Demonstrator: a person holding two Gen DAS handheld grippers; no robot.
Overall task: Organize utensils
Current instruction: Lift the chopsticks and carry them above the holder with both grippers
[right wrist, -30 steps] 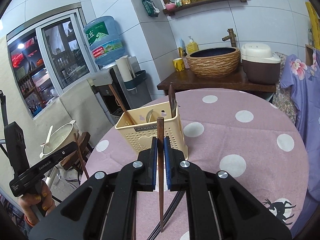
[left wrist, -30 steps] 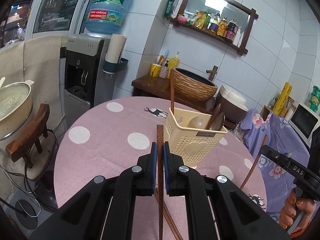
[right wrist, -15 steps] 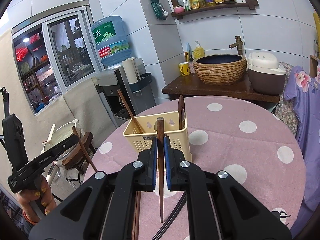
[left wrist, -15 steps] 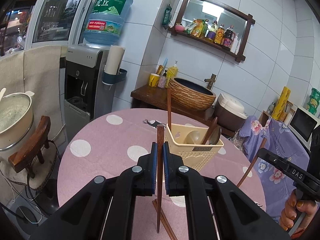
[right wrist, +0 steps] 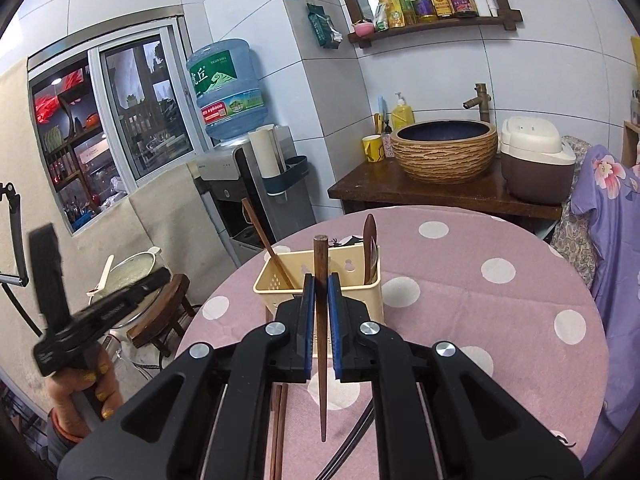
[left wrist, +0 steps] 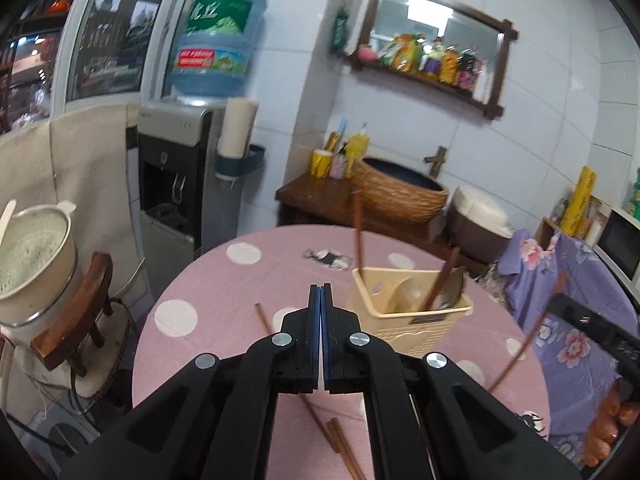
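Left claw (left wrist: 321, 296): pads pressed together on nothing; the chopstick it pinched a second ago is gone, and one (left wrist: 265, 320) now lies loose on the bench (left wrist: 224, 288) (apparently dropped, so a re-grasp is needed). Right claw (right wrist: 320, 288): pinching an upright chopstick (right wrist: 320, 320) short of the utensil basket (right wrist: 320, 266). More chopsticks (right wrist: 279, 432) lie below, partly hidden; the basket's contents blur.

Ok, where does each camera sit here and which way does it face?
Left wrist: on the left tool, shut and empty, facing the utensil basket on the pink table; right hand at the right edge.
Right wrist: on the right tool, shut on a chopstick, facing the utensil basket; left hand at left.
Shared: utensil basket, table.
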